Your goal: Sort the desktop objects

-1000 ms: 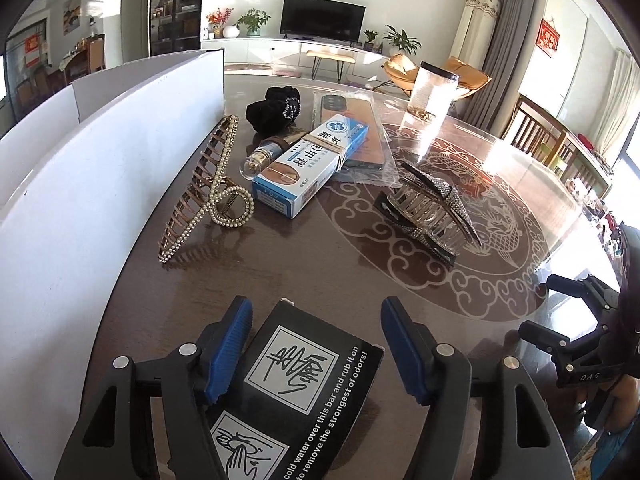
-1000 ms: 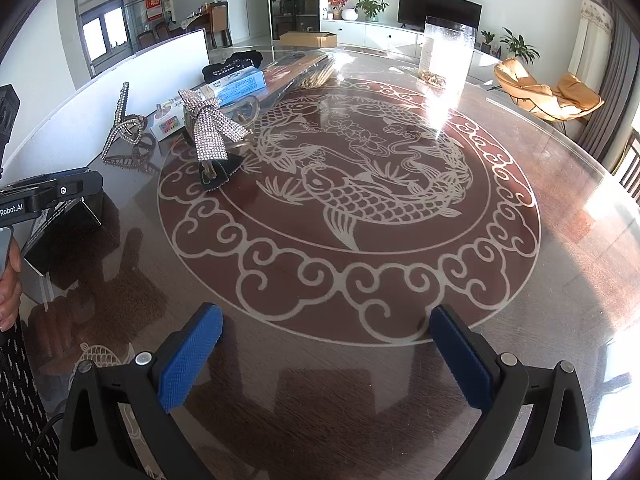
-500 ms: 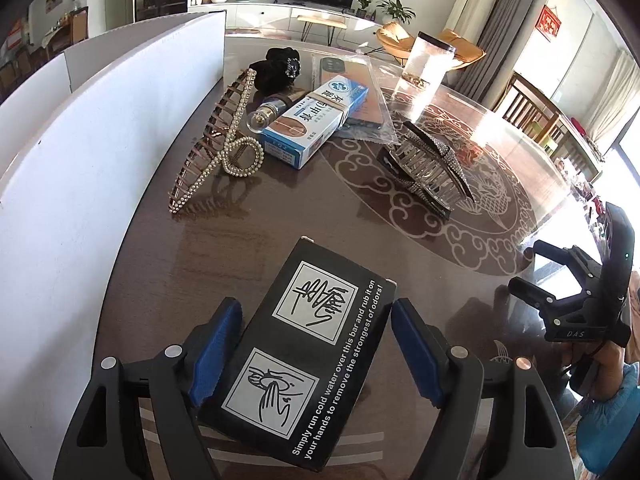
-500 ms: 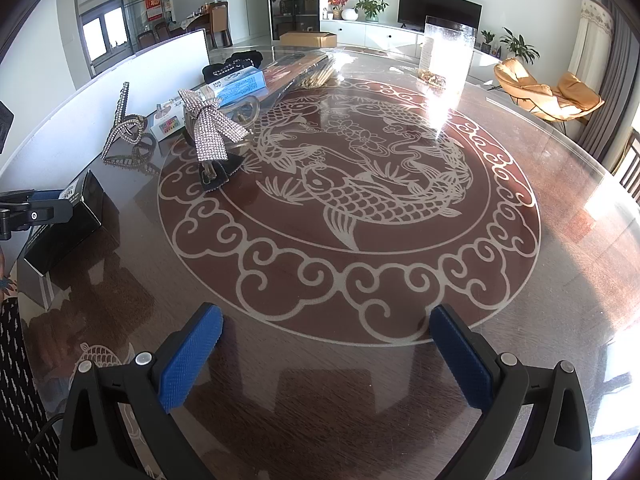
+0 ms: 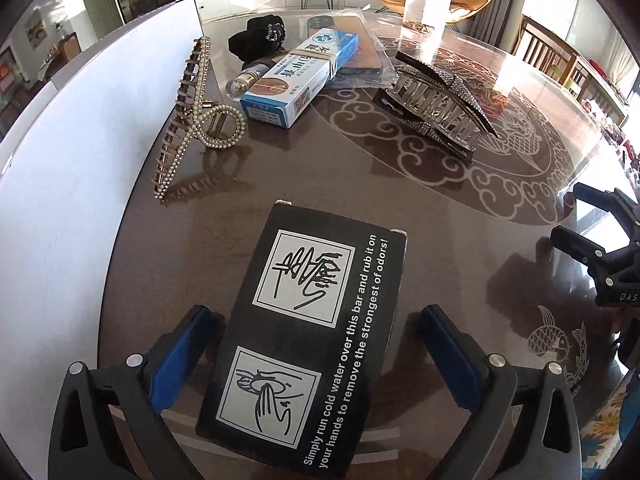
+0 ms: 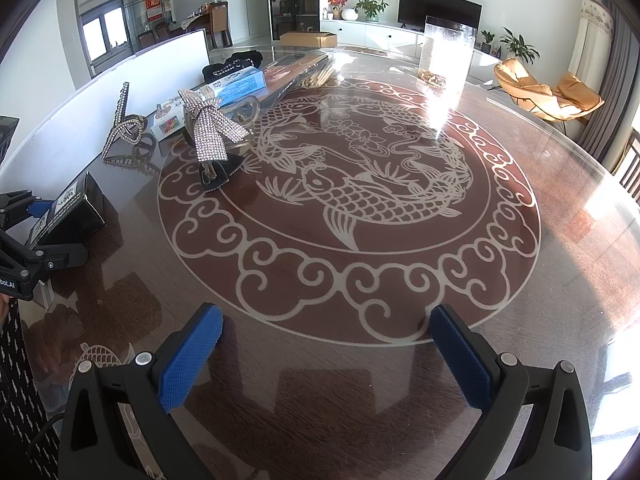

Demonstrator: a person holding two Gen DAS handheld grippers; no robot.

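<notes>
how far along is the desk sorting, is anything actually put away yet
Done: the black box lies flat on the table; the left claw has just been opening, and its pads stand clear of the box between them. In hand: nothing; the right claw is open over bare table. Left: the pearl hair clip, blue box, rhinestone clip and black scrunchie lie ungrouped.

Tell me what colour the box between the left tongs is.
The box is black, with white hand pictograms and white lettering on top. The left wrist view shows it best.
</notes>
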